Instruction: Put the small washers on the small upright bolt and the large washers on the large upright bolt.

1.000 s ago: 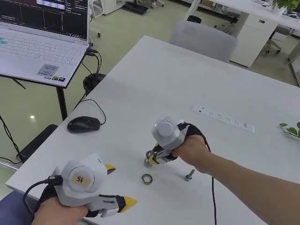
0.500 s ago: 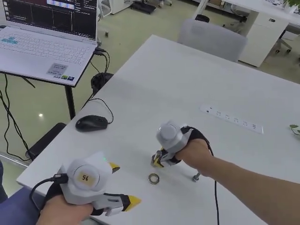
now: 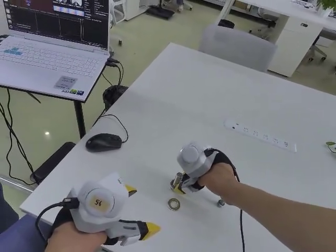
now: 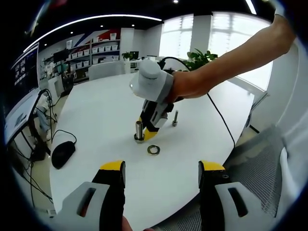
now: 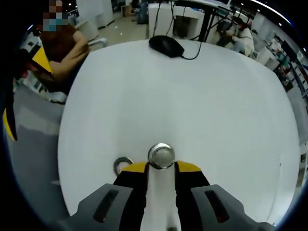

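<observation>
Your right gripper (image 5: 161, 169) clamps the large bolt (image 5: 160, 155); twisting could topple it onto the washer (image 5: 123, 165) beside. Left gripper (image 4: 162, 167) wide, empty.

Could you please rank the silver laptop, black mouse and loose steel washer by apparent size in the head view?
Largest, the silver laptop; then the black mouse; smallest, the loose steel washer. No close calls.

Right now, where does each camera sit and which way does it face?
Head view: head-worn, looking forward and down at the table; left gripper, right gripper and a forearm show.
Left gripper view: on the left gripper, facing the large bolt; its own fingers at bottom.
Right gripper view: on the right gripper, looking down at that bolt; its own fingers beside it.
Shared: the loose washer.
</observation>
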Demonstrator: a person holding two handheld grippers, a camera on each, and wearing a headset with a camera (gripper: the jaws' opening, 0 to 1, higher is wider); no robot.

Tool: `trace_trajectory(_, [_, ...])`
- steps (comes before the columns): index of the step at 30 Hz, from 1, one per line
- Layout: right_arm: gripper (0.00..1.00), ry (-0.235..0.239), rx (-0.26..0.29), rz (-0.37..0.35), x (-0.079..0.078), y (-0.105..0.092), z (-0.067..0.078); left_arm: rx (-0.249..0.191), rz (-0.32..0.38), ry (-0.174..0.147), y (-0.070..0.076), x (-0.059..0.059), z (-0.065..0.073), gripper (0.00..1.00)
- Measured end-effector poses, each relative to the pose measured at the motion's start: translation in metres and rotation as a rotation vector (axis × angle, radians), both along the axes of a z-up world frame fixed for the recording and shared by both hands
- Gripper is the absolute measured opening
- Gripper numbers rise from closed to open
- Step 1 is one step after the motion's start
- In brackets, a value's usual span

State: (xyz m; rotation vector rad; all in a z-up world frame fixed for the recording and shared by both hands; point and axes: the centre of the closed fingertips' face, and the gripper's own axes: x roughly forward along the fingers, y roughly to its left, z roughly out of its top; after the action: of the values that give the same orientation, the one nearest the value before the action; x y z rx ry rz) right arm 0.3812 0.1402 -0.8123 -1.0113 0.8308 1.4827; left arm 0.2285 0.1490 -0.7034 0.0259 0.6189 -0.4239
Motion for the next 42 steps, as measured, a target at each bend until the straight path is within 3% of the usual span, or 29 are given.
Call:
trace_trajectory(4, [0.23, 0.021, 0.019, -0.040, -0.002, -0.007, 0.006, -0.002, -0.001, -0.003, -0.002, 0.000, 0.001, 0.61])
trace_trajectory(9, [0.23, 0.018, 0.009, -0.055, -0.004, -0.015, 0.006, 0.001, -0.011, -0.003, -0.005, -0.002, 0.000, 0.61])
trace_trajectory(12, [0.23, 0.044, -0.002, -0.069, -0.011, -0.019, 0.005, 0.001, -0.013, -0.003, -0.006, -0.003, 0.000, 0.61])
trace_trajectory(13, [0.23, 0.062, -0.022, -0.055, -0.017, -0.023, 0.004, 0.001, -0.013, -0.003, -0.006, -0.003, 0.000, 0.61])
trace_trajectory(16, [0.23, 0.043, -0.026, -0.018, -0.022, -0.025, 0.001, 0.000, -0.014, -0.006, -0.007, -0.004, 0.001, 0.61])
trace_trajectory(24, [0.23, 0.087, -0.040, 0.034, -0.046, -0.028, -0.008, -0.002, -0.010, -0.007, -0.007, -0.005, 0.001, 0.61])
trace_trajectory(42, [0.27, 0.066, -0.041, 0.103, -0.055, -0.018, -0.013, -0.004, 0.001, -0.007, -0.004, -0.006, 0.001, 0.61])
